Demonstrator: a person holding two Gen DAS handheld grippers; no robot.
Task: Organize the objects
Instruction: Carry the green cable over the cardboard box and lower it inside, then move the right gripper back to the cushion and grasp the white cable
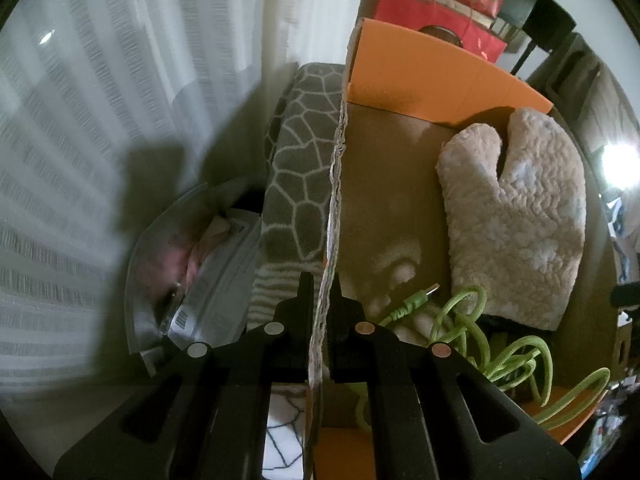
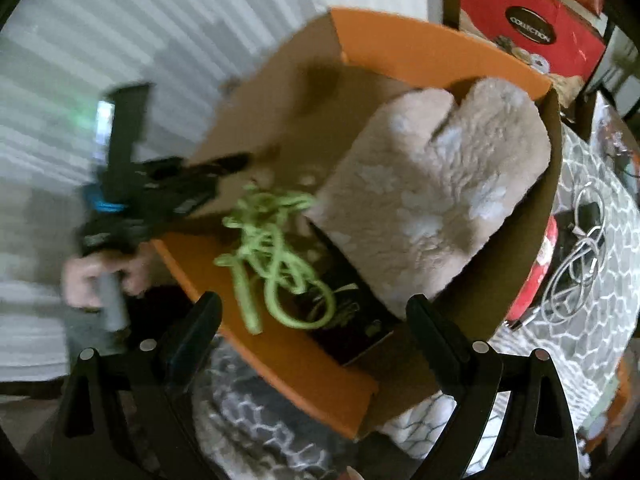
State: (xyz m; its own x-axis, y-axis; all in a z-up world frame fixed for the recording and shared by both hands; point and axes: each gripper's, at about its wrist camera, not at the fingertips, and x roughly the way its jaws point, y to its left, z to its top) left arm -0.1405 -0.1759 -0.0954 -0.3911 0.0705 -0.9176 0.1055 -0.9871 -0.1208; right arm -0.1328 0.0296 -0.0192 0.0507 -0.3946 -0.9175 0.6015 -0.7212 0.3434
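Note:
An orange cardboard box [image 1: 440,68] [image 2: 420,52] holds a beige fleece mitten [image 1: 516,216] [image 2: 432,196], a coiled green cable [image 1: 472,320] [image 2: 272,248] and a black packet [image 2: 348,320]. My left gripper [image 1: 322,292] is shut on the box's left wall [image 1: 336,200], one finger on each side of the cardboard edge. In the right wrist view the left gripper [image 2: 224,166] shows at the box's left wall, blurred. My right gripper [image 2: 316,312] is open and empty, hovering above the box's near edge.
The box sits on a grey and white patterned cloth [image 1: 300,168] [image 2: 600,240]. A clear bag with papers [image 1: 212,280] lies left of it by a white curtain [image 1: 100,120]. White cables [image 2: 576,256] lie to the right. Red gift boxes [image 2: 532,32] stand behind.

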